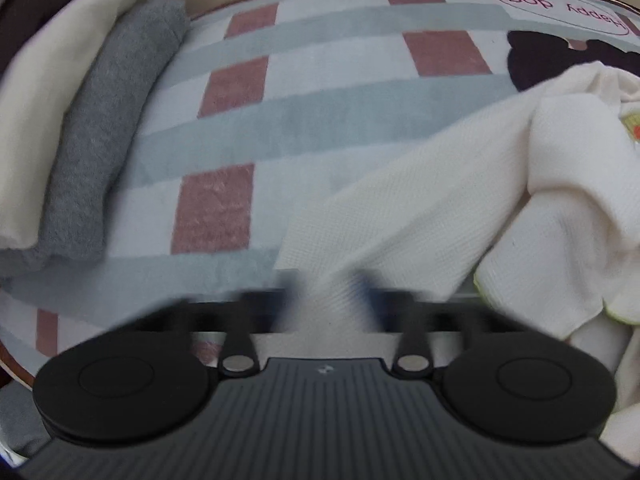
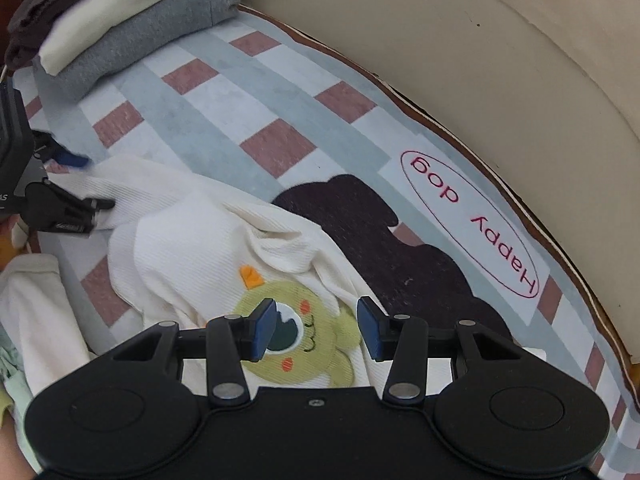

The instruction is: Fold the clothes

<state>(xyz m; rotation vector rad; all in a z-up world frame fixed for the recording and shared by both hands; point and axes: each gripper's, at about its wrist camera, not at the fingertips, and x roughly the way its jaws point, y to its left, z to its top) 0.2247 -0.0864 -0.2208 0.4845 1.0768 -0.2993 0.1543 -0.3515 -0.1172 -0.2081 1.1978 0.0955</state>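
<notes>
White garment, blurred between gripper fingers

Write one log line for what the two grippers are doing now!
left gripper: shut on cream waffle-knit top | right gripper: open above top's green frog patch | stage: grabbing

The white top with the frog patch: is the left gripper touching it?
Touching. The left wrist view shows the left gripper shut on a fold of the white top.
</notes>
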